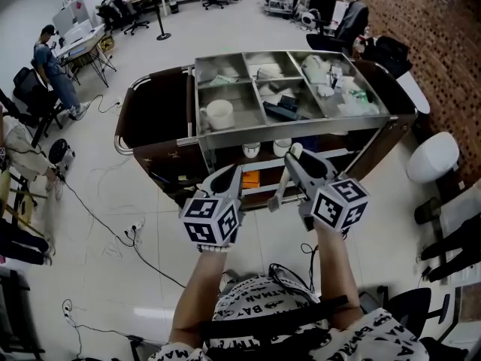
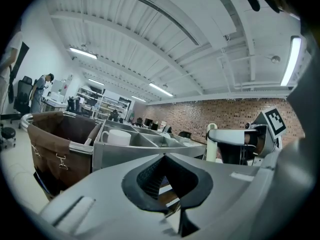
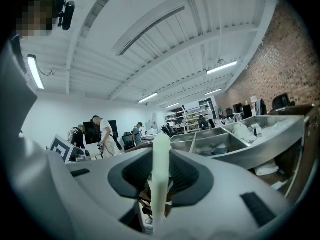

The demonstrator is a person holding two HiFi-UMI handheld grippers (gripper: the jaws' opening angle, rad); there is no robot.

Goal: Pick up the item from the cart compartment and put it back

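The cart's steel tray is split into several compartments; one holds a white mug, others hold dark and white odds and ends. Both grippers hover in front of the cart, just short of its near edge. My right gripper is shut on a slim cream-white stick-shaped item, which stands upright between its jaws. My left gripper is beside it, jaws together and empty. In the left gripper view, the mug sits ahead on the left and the held item on the right.
A brown bag hangs on the cart's left end. White cups stand on the shelf below the tray. A white round stool and a brick wall are on the right. Cables trail over the floor on the left, and a person stands far left.
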